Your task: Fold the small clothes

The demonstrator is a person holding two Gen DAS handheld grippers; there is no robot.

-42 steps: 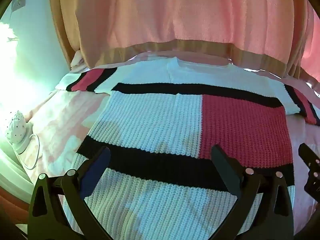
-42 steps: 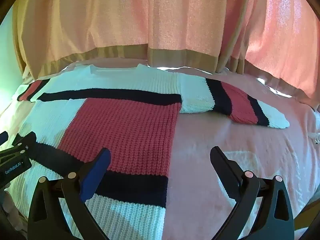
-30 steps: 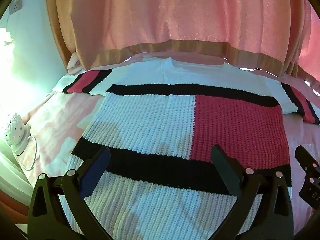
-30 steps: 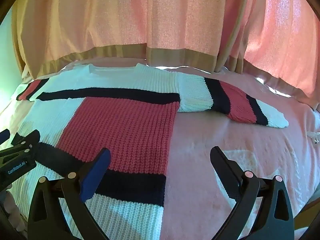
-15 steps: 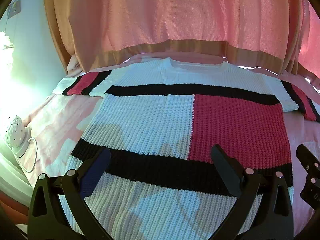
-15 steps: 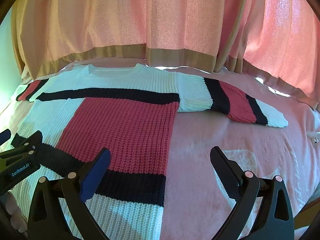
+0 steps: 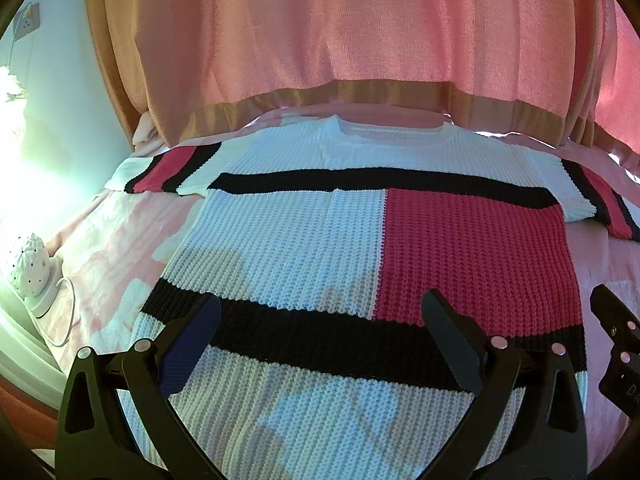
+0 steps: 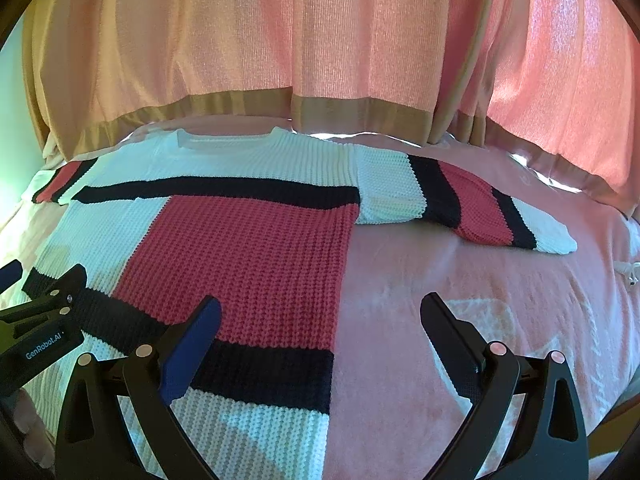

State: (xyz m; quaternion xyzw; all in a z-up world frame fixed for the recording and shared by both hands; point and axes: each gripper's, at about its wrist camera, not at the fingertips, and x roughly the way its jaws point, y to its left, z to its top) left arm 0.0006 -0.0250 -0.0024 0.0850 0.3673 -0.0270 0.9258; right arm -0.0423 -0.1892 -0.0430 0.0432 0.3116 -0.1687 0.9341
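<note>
A knitted sweater [image 7: 320,240] in white, black and red blocks lies flat on a pink bed, neck toward the curtain, both sleeves spread out. It also shows in the right wrist view [image 8: 248,248], with its right sleeve [image 8: 472,204] stretched to the side. My left gripper [image 7: 320,344] is open and empty, hovering over the sweater's lower hem. My right gripper [image 8: 320,344] is open and empty over the sweater's lower right edge and the bedspread. Each gripper shows at the edge of the other's view.
The pink bedspread [image 8: 480,300] covers the bed. Pink curtains with a tan band [image 7: 360,60] hang behind the bed's far edge. A small white dotted lamp with a cord [image 7: 30,268] sits at the bed's left side.
Both grippers have drifted slightly, so the sweater sits a little differently in each view. Both stay open and the sweater has not moved.
</note>
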